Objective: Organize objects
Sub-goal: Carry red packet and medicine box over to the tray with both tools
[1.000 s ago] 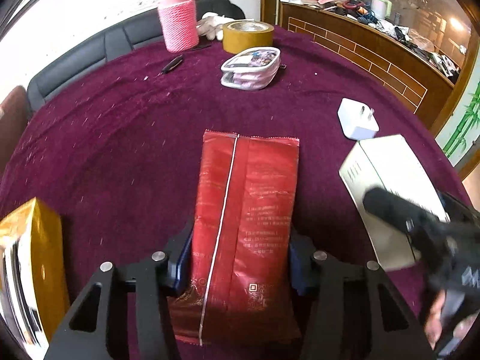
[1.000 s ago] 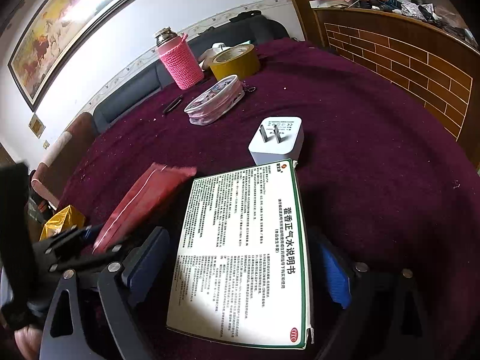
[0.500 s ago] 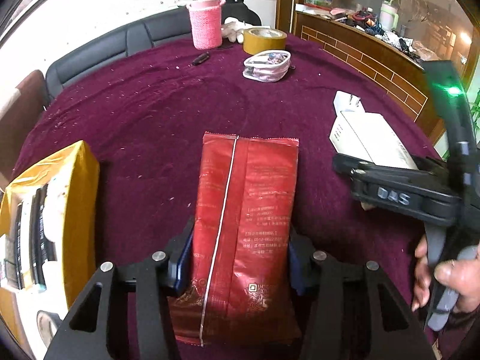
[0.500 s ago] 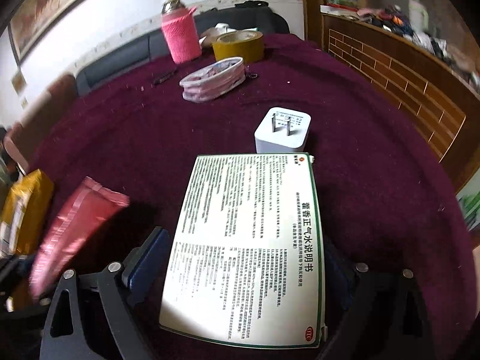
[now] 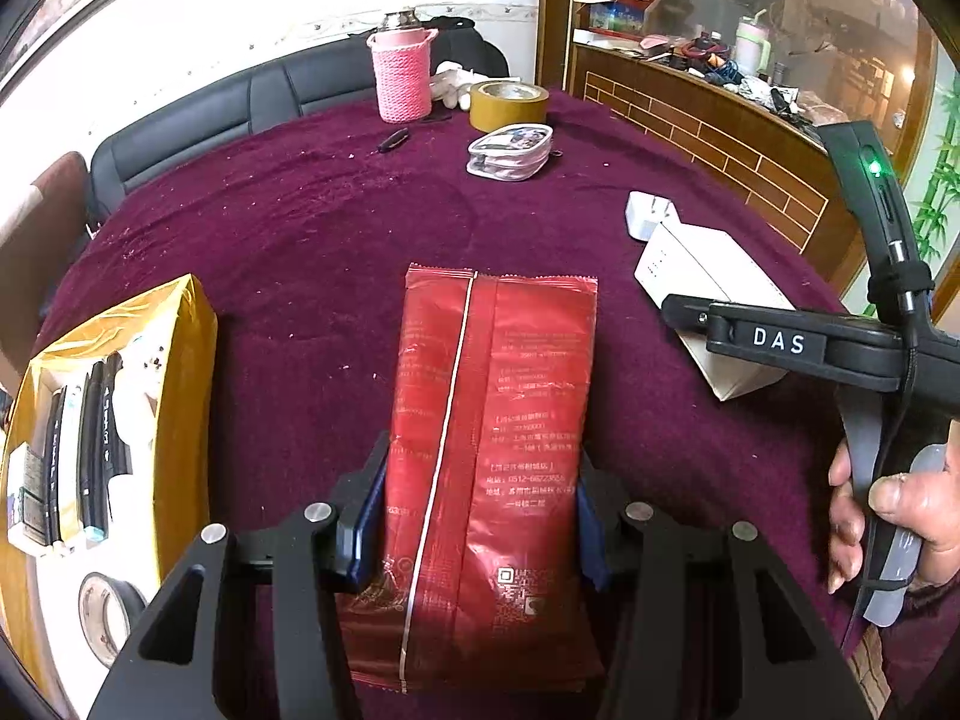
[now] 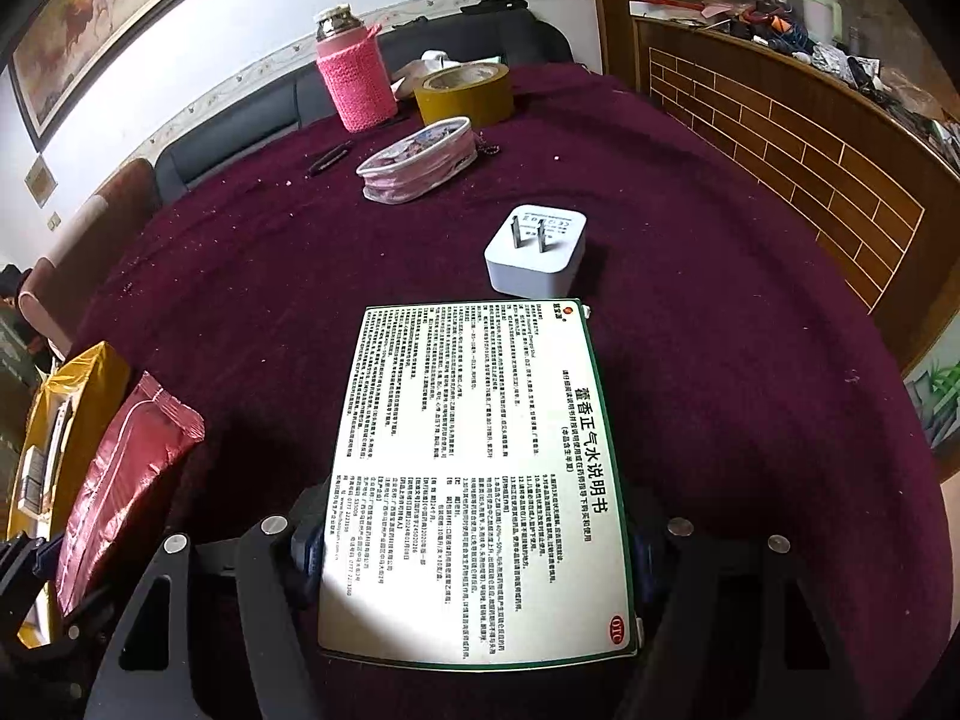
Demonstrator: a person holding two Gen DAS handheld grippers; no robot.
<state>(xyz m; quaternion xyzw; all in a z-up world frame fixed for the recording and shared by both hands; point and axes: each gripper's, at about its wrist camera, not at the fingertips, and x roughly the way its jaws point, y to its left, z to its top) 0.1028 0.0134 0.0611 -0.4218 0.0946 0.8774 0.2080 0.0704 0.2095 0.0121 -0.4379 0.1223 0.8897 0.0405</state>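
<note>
My left gripper (image 5: 480, 498) is shut on a red foil packet (image 5: 498, 420), which it holds off the purple tablecloth; the right wrist view shows the same packet (image 6: 120, 480) at lower left. A white box with green edges and printed text (image 6: 474, 468) lies between the jaws of my right gripper (image 6: 474, 540). Those jaws are closing and the blue pads meet the box's long sides. In the left wrist view the right gripper (image 5: 780, 339) reaches over that box (image 5: 708, 294), with a person's hand (image 5: 888, 516) on its handle.
An open yellow container (image 5: 180, 360) holding several items stands at the table's left edge. A white plug adapter (image 6: 534, 252) sits just beyond the box. Farther back are a pink pouch (image 6: 420, 162), a tape roll (image 6: 465, 96), a pink-sleeved flask (image 6: 354, 84) and a pen (image 6: 327, 159).
My left gripper has drawn back with the red packet, and more of the yellow container shows at the left. The right jaws have narrowed onto the white box.
</note>
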